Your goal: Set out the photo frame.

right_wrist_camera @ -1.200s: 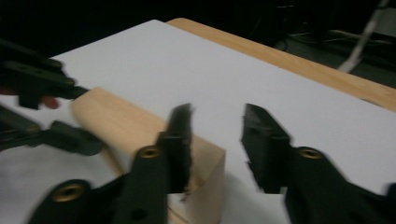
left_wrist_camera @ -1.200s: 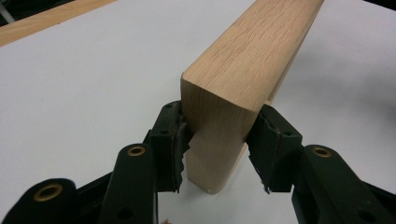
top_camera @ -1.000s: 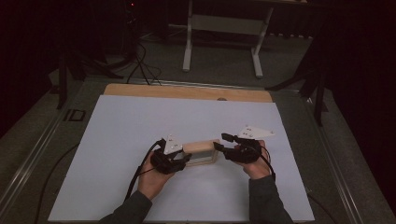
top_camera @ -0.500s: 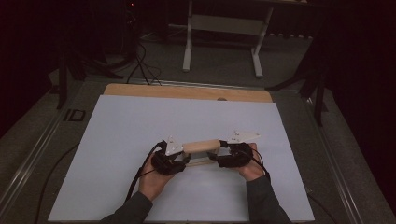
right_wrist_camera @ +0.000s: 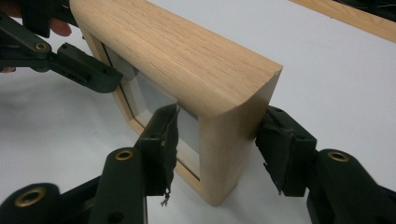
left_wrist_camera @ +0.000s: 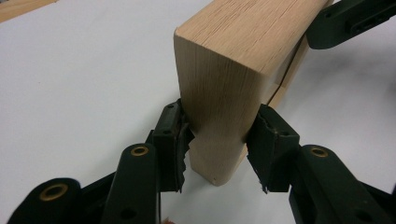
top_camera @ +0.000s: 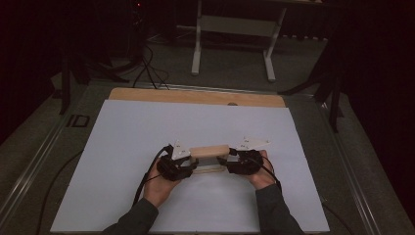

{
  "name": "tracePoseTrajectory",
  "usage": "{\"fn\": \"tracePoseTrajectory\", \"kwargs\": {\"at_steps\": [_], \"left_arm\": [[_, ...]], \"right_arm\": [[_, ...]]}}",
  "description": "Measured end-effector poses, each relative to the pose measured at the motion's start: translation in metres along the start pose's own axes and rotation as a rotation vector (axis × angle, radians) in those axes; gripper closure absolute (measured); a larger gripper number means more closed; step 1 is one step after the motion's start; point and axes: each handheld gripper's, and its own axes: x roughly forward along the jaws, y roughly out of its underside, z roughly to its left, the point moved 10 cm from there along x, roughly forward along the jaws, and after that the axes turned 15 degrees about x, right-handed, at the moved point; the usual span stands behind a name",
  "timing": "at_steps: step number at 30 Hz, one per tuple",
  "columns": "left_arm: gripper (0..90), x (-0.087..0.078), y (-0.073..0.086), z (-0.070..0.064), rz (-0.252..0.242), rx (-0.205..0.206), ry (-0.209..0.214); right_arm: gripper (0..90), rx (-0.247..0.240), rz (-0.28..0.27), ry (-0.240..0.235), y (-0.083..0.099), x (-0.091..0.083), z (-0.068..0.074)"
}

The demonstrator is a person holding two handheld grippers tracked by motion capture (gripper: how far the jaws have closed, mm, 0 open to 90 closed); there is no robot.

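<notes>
my desk (top_camera: pixel 147 127) white-topped, wooden strip (top_camera: pixel 195 96) along far edge. grey floor (top_camera: pixel 235 58) beyond, white-legged stand (top_camera: pixel 232 24), black cables (top_camera: pixel 147 63), room dark.

We see a pale oak picture frame (right_wrist_camera: pixel 187 56) with fine brown grain and a grey pane inside it. Our left gripper (left_wrist_camera: pixel 217 144) and right gripper (right_wrist_camera: pixel 217 140) are matt black with brass-coloured rivets. The table sheet (top_camera: pixel 147 127) is plain white, its far edge (top_camera: pixel 195 96) light wood. Our sleeves (top_camera: pixel 274 210) are dark grey.
</notes>
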Motion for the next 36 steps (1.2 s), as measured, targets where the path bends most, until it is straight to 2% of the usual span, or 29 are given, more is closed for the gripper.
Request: {"fn": "tracePoseTrajectory", "kwargs": {"at_steps": [8,14,25,36], "left_arm": [[56.0,-0.001,0.003,0.015,0.007,-0.015,-0.019],[55.6,-0.002,0.007,0.027,-0.003,-0.044,-0.012],[55.2,0.003,0.005,0.038,0.001,-0.021,-0.009],[54.1,0.006,0.004,0.047,-0.005,-0.042,-0.005]], "right_arm": [[51.3,-0.013,-0.010,0.025,-0.005,0.008,0.004],[51.7,-0.003,-0.018,0.032,-0.013,0.019,0.006],[51.4,0.002,-0.024,0.050,-0.018,0.026,0.003],[51.8,0.035,-0.042,0.049,-0.023,0.031,0.000]]}}
